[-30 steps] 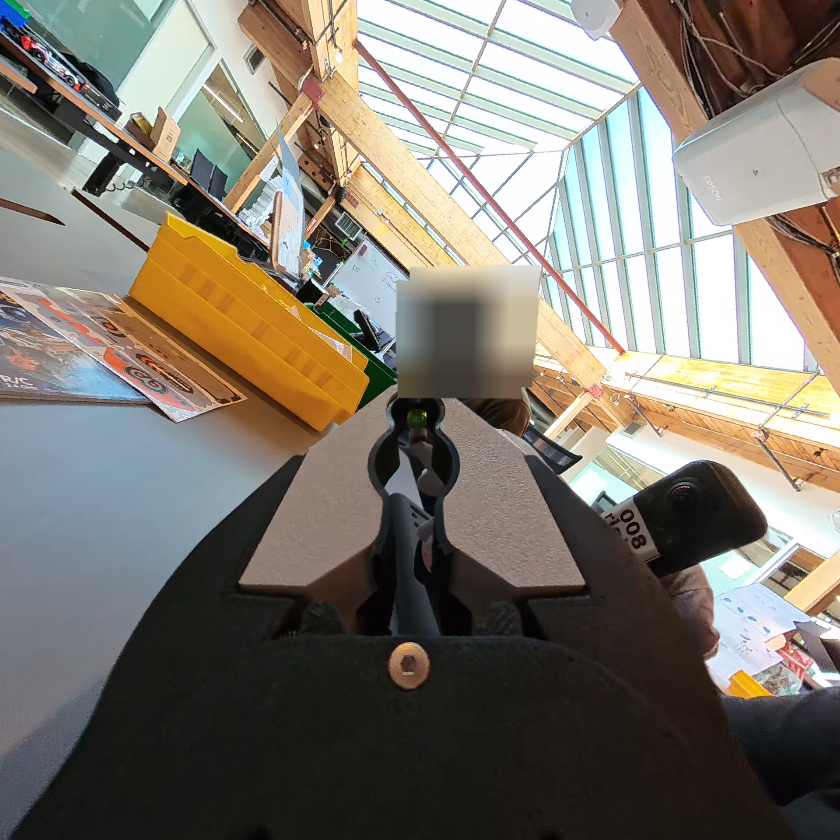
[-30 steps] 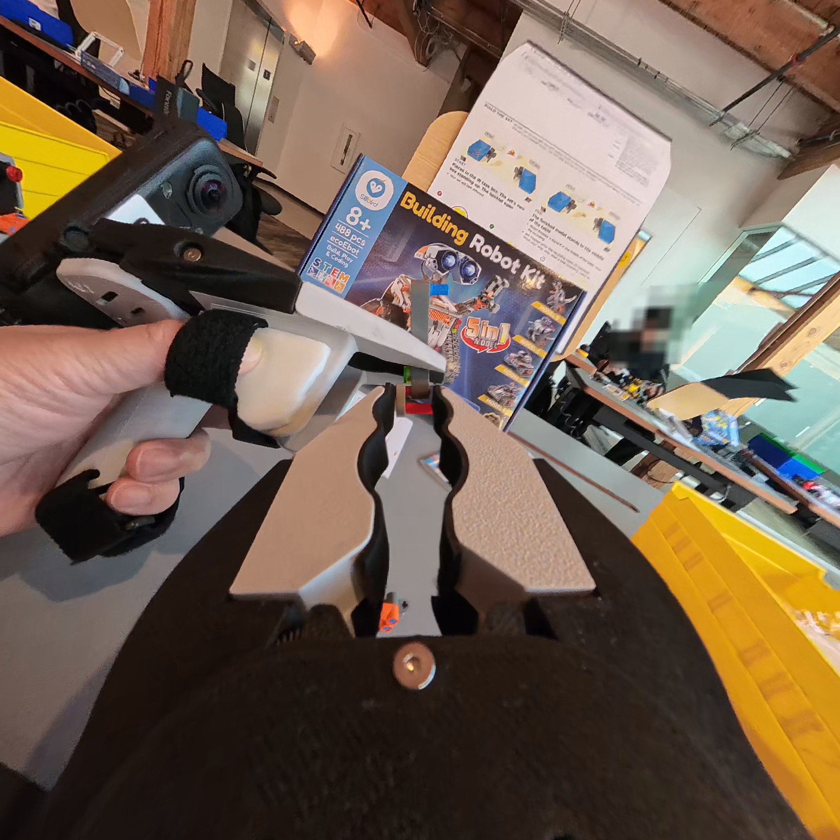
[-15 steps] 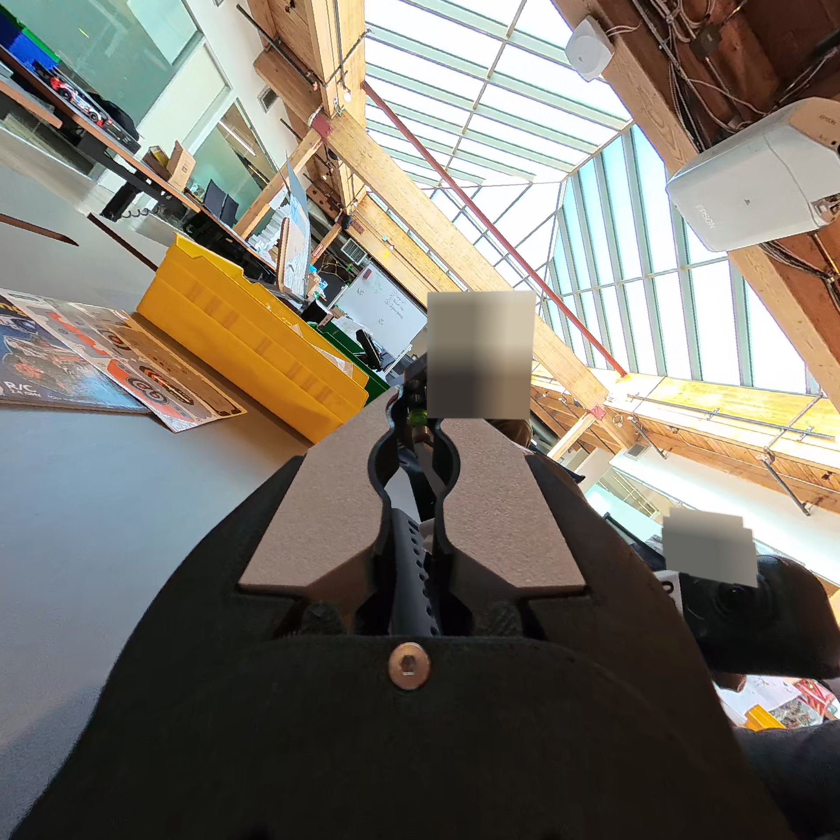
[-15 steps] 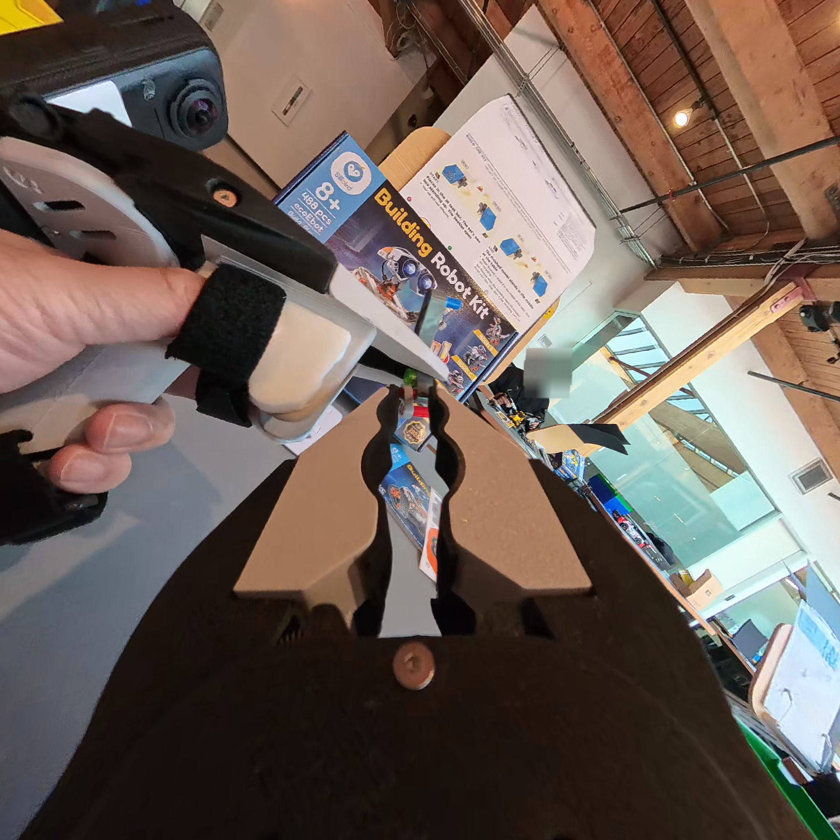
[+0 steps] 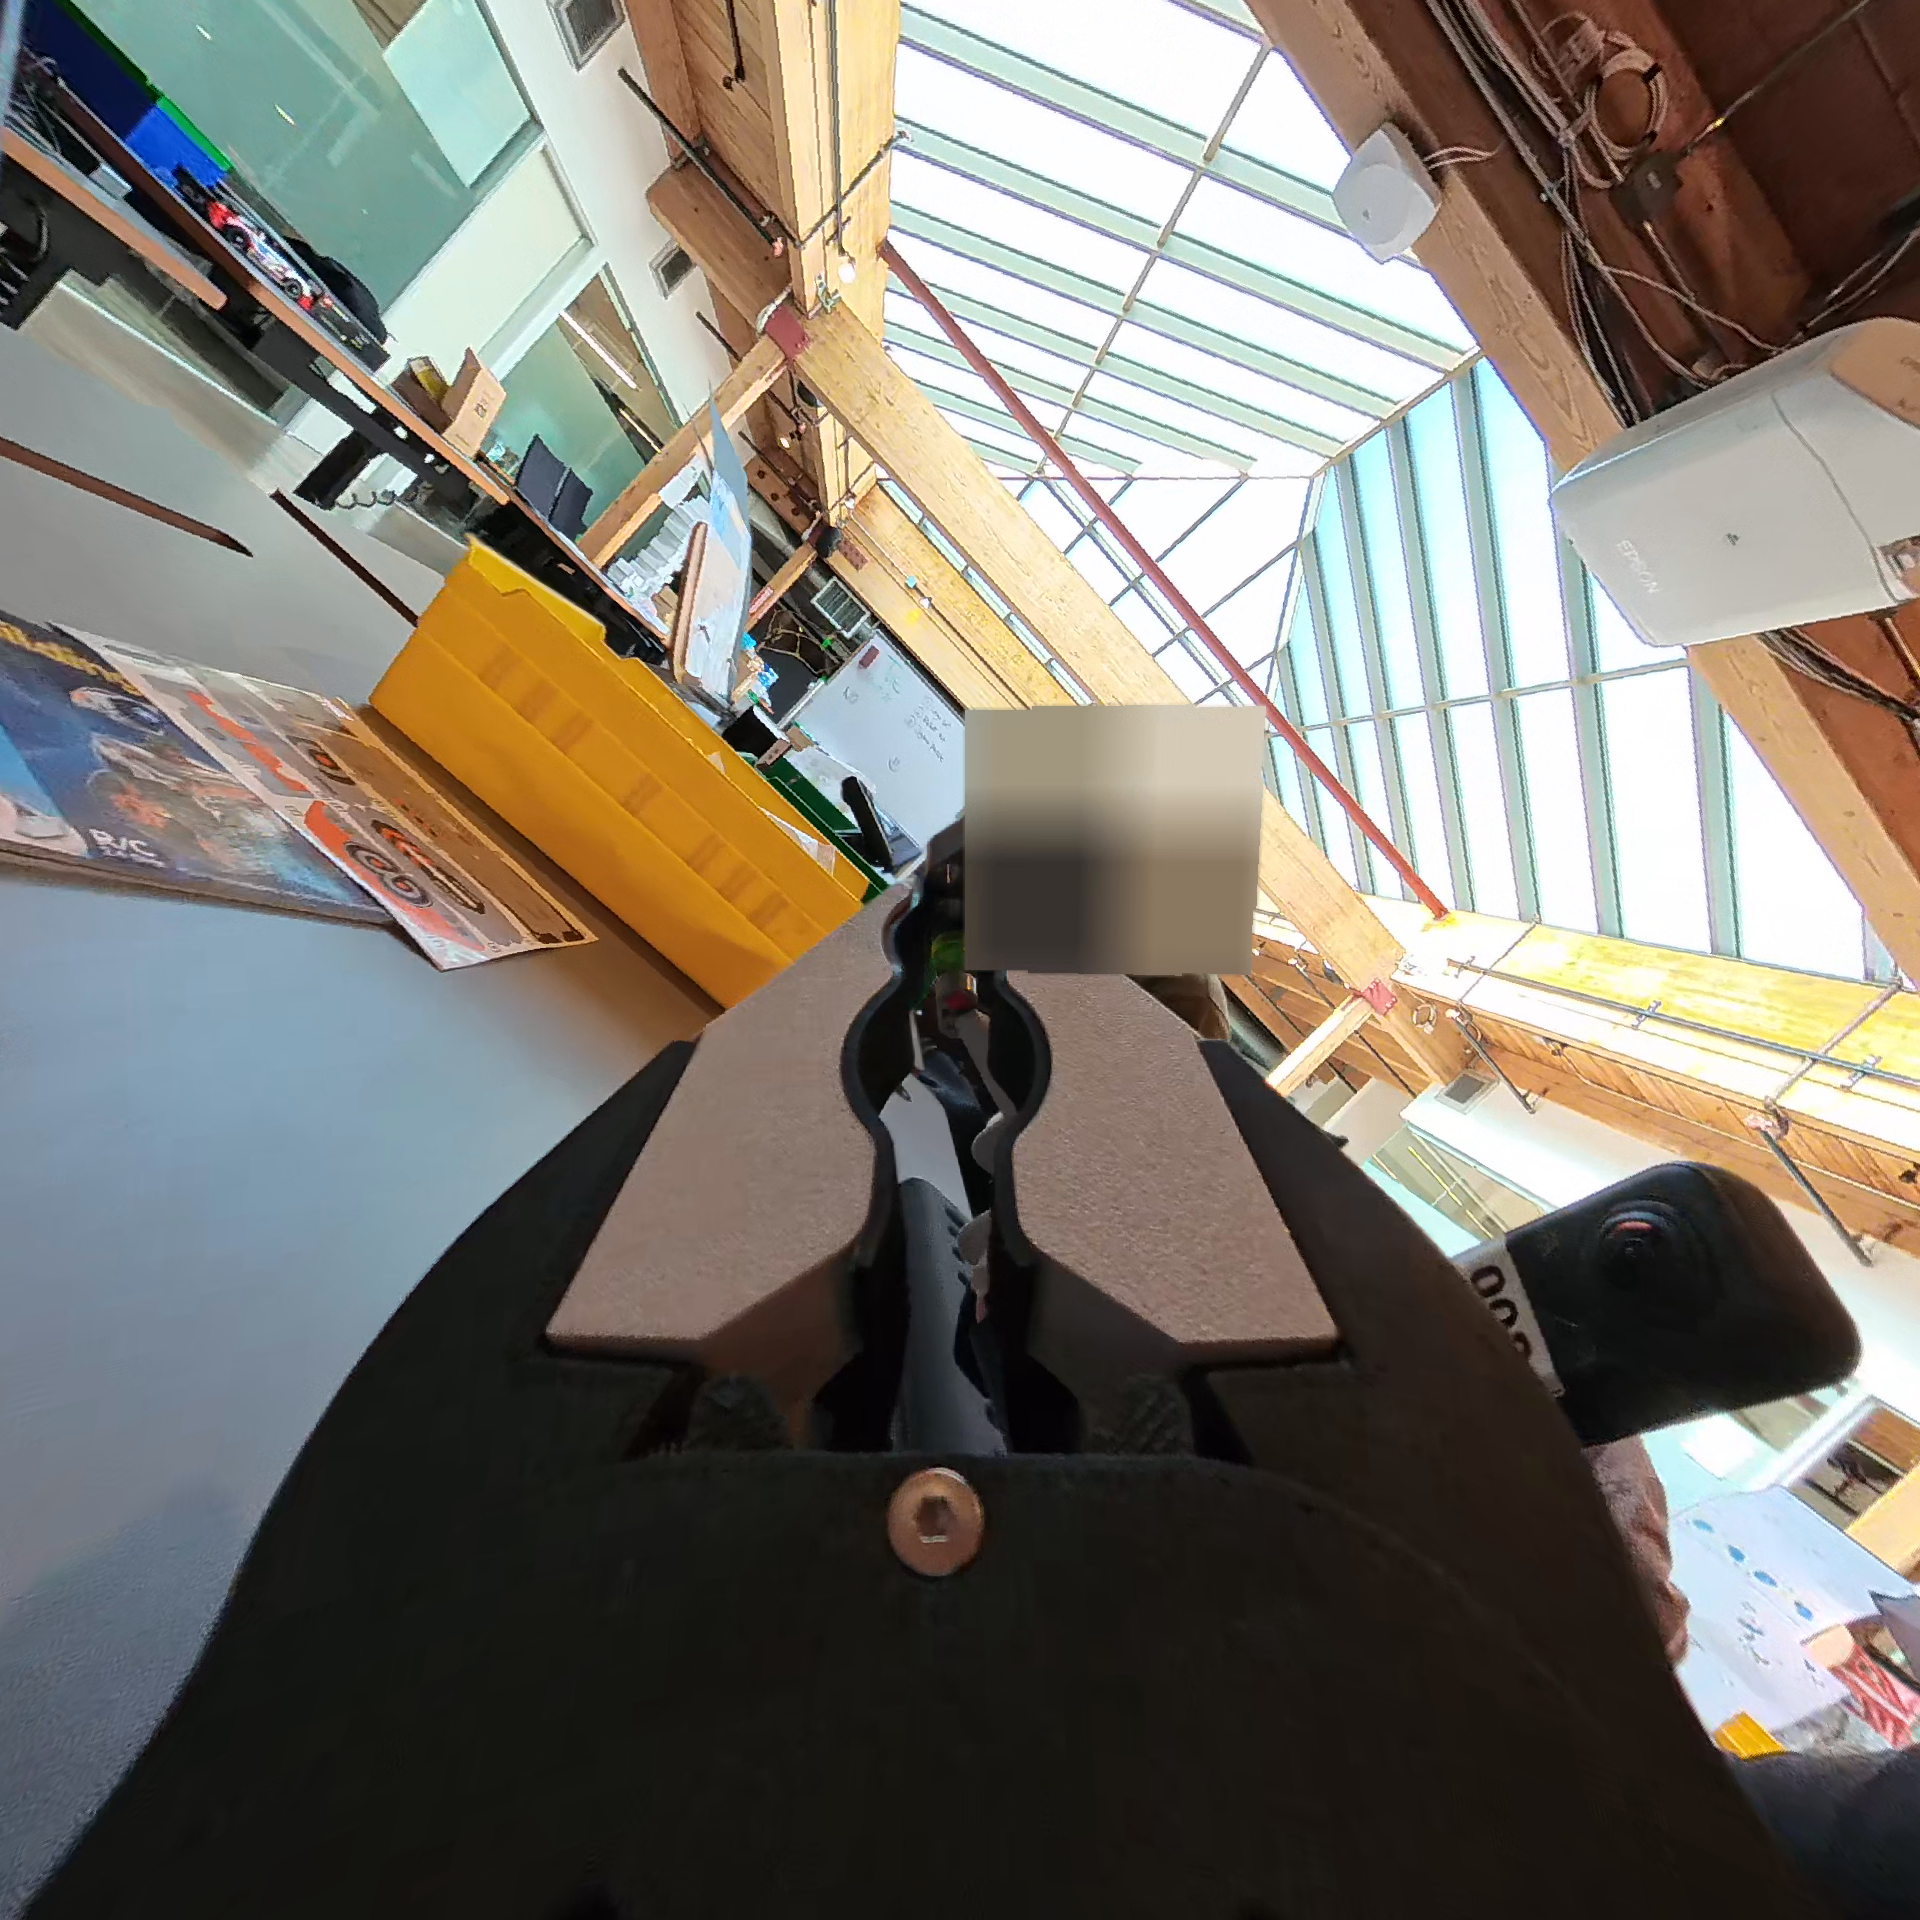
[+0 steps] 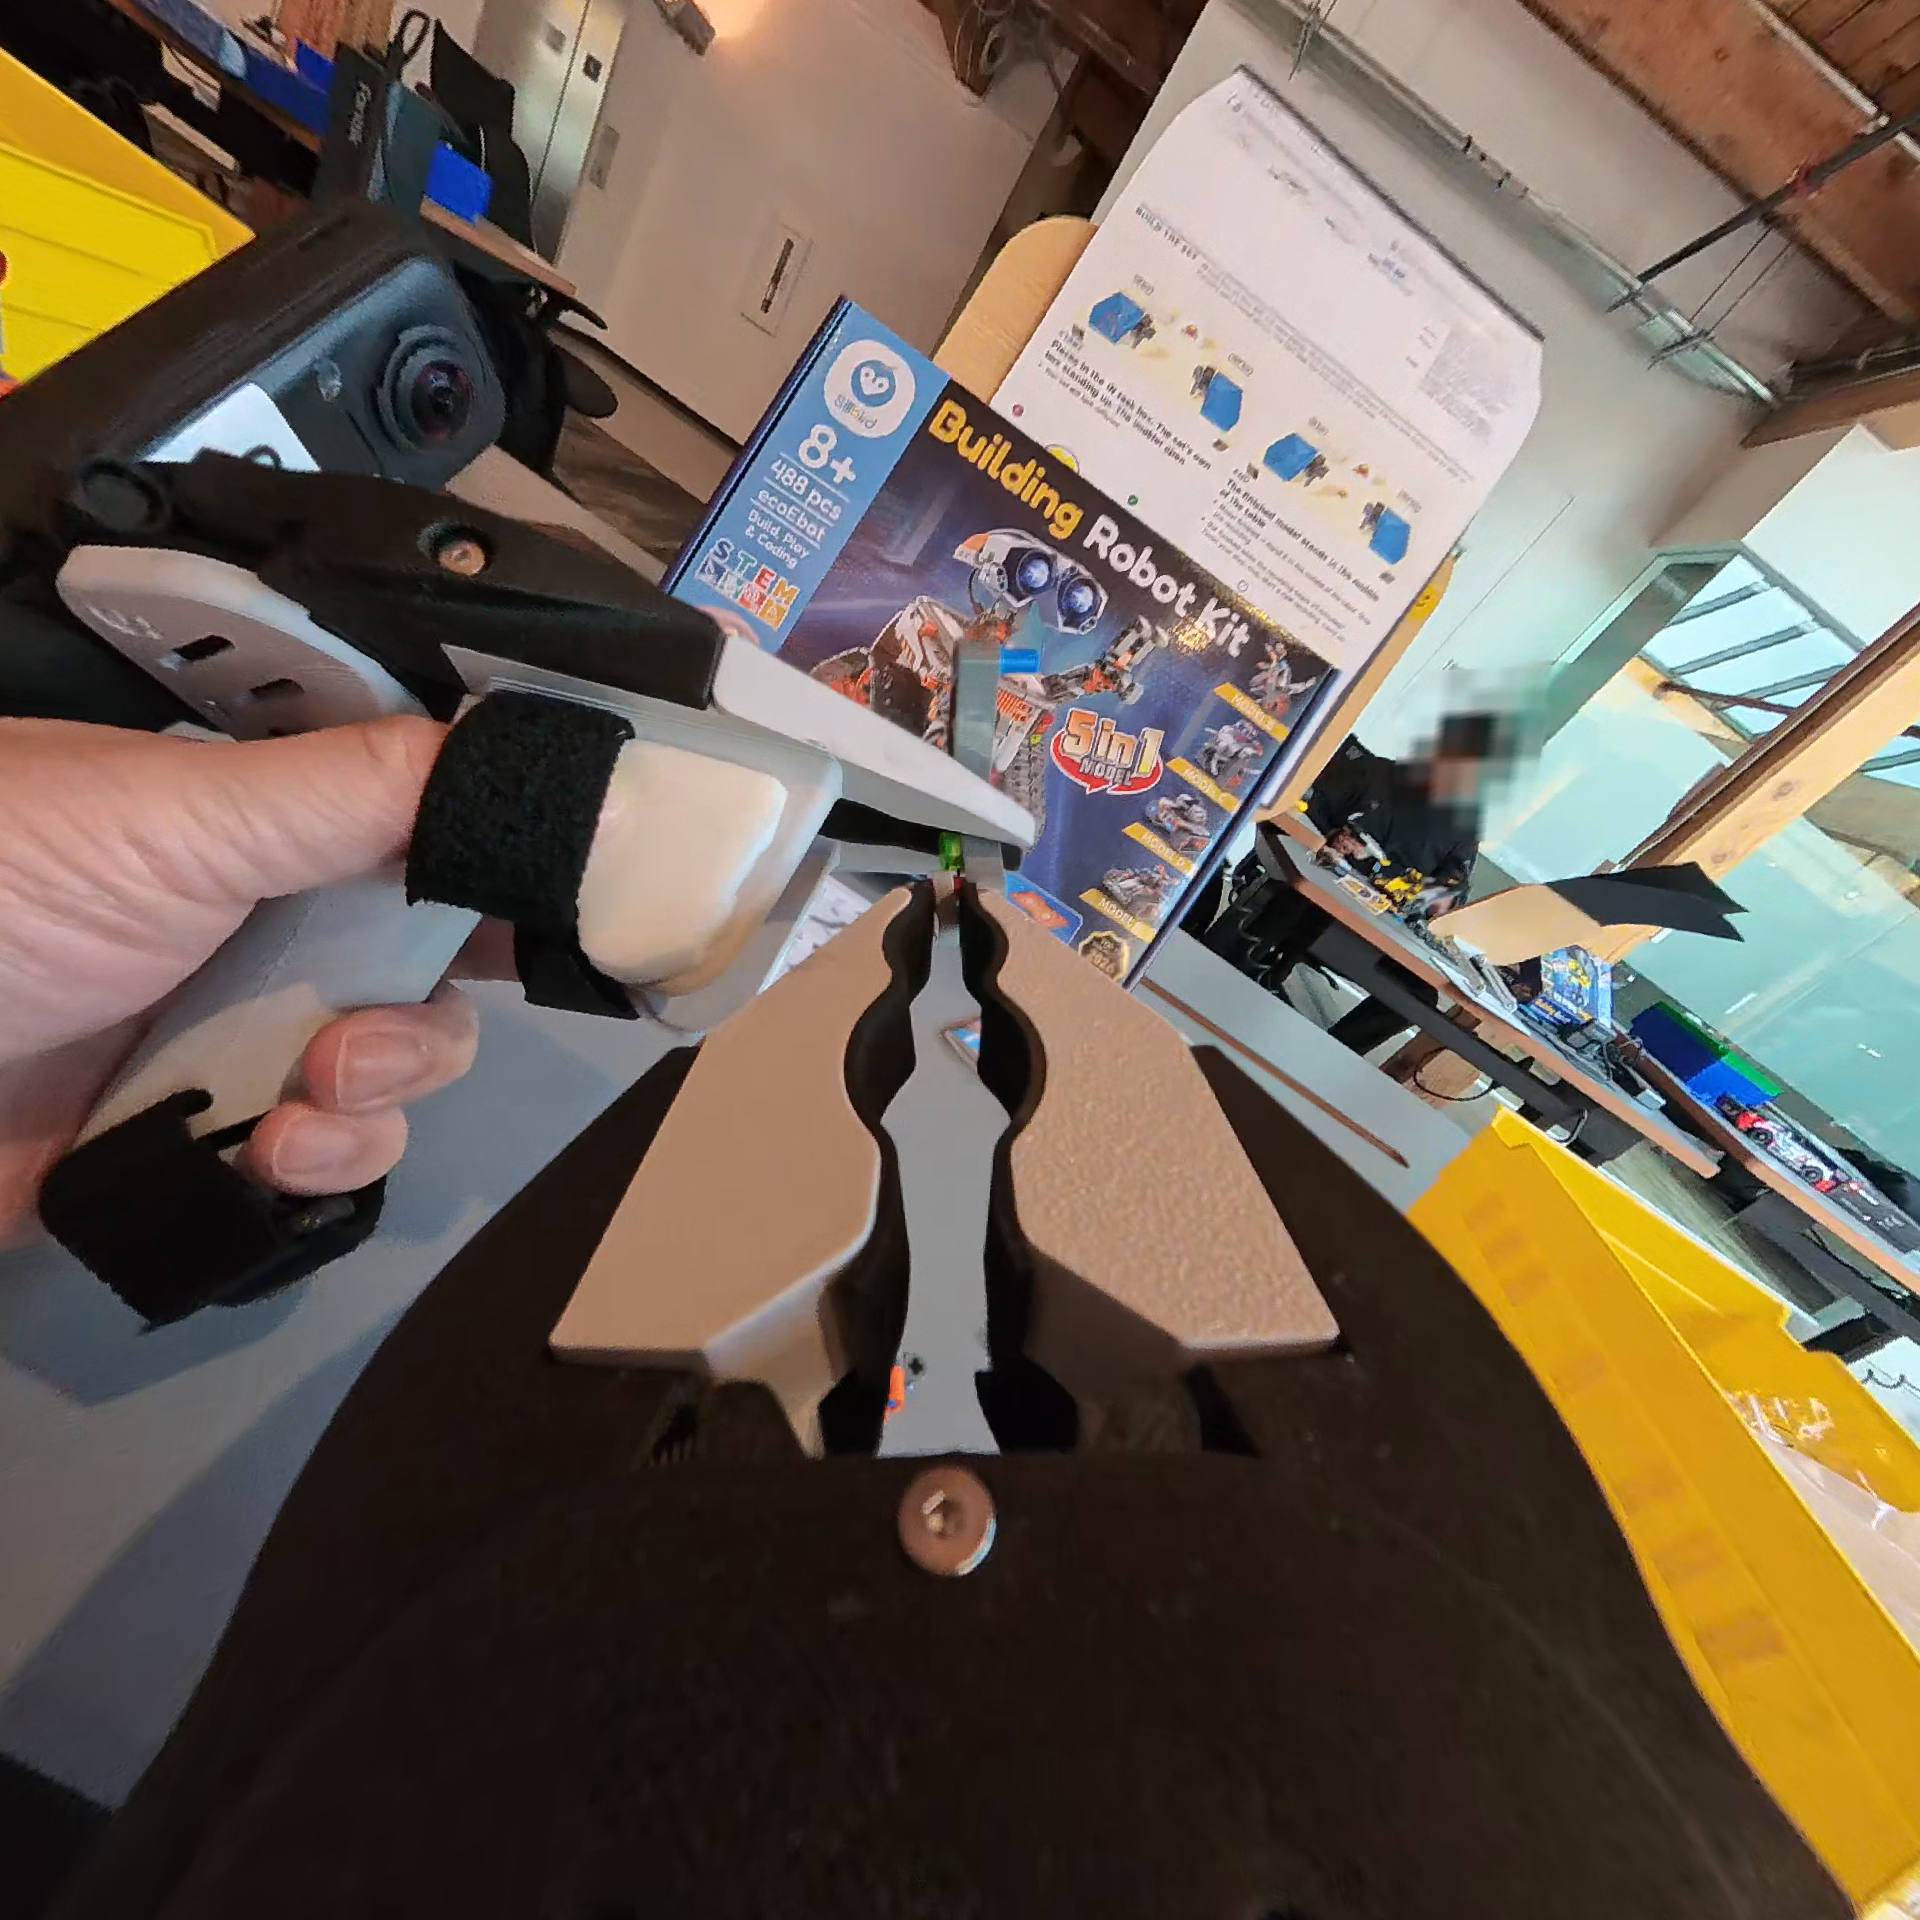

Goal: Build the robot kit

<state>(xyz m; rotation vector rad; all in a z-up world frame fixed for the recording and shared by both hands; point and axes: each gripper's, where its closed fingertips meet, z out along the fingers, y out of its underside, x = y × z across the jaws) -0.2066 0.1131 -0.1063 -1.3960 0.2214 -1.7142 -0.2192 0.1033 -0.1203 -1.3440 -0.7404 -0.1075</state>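
Note:
A small building-brick assembly (image 6: 948, 852) with green and red bits and an upright grey beam (image 6: 979, 717) carrying a blue pin is held above the grey table (image 6: 156, 1455). My right gripper (image 6: 945, 899) is shut on its lower end. My left gripper (image 6: 992, 826), held by a hand (image 6: 187, 862), comes in from the left and is shut on the same assembly. In the left wrist view my left gripper (image 5: 948, 940) pinches the green and red bits (image 5: 951, 954). The right gripper's camera (image 5: 1662, 1288) shows at lower right.
A robot kit box (image 6: 997, 644) stands behind the grippers, with a white instruction board (image 6: 1299, 343) behind it. A yellow bin (image 6: 1662, 1507) sits to the right and also shows in the left wrist view (image 5: 623, 769). A booklet (image 5: 187, 821) lies flat on the table. A person sits at a far desk. The grippers are tip to tip, or close to it.
Both grippers stayed shut on the assembly. The right wrist view tilted upward half a second ago and has swung back down; the left view has tilted slightly.

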